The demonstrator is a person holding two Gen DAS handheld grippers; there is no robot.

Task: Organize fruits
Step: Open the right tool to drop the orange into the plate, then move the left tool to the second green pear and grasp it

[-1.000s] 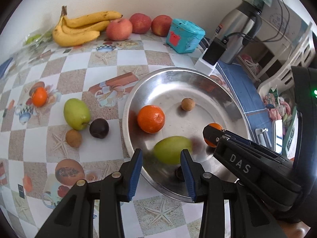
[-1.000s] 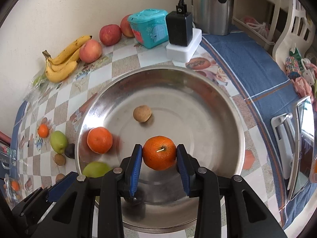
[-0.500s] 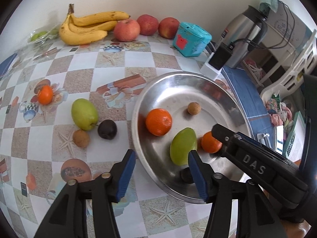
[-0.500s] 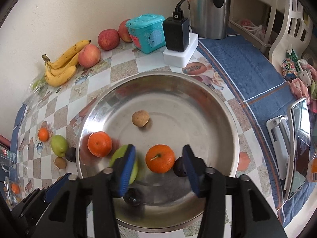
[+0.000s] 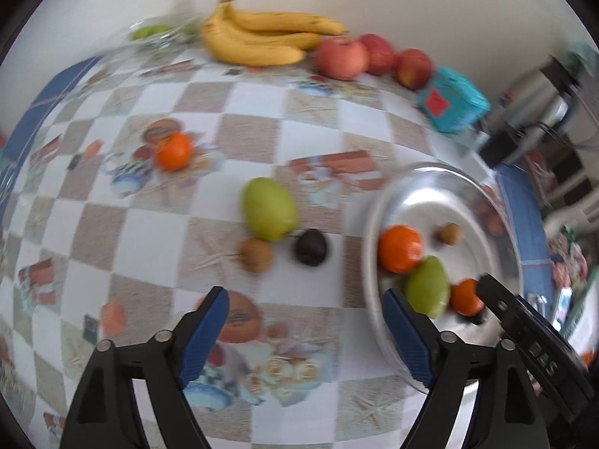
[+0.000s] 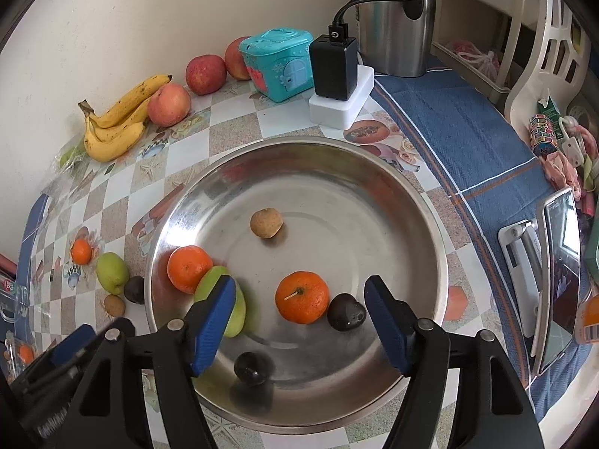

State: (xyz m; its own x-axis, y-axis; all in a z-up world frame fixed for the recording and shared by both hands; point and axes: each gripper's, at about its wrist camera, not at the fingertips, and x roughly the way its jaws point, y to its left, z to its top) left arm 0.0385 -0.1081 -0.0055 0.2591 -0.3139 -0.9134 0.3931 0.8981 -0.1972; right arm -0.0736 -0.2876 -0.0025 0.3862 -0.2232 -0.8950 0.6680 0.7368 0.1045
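A steel bowl (image 6: 393, 194) holds two oranges (image 6: 302, 296) (image 6: 189, 268), a green pear (image 6: 221, 299), a brown longan (image 6: 265, 222) and two dark plums (image 6: 346, 312). My right gripper (image 6: 299, 327) is open and empty above the bowl's near side. My left gripper (image 5: 305, 333) is open and empty over the tablecloth, left of the bowl (image 5: 441, 187). On the cloth lie a green pear (image 5: 269, 209), a brown kiwi (image 5: 256, 254), a dark plum (image 5: 310, 247) and an orange (image 5: 174, 151).
Bananas (image 5: 262, 41) and three red apples (image 5: 340, 58) lie along the back wall. A teal box (image 6: 279, 63), a black charger on a white block (image 6: 335, 75) and a steel kettle (image 6: 397, 18) stand behind the bowl. A phone on a stand (image 6: 558, 265) is at the right.
Both grippers opened wider and let go: the orange and the green pear now rest in the bowl. The left gripper swung left, away from the bowl toward the loose fruit.
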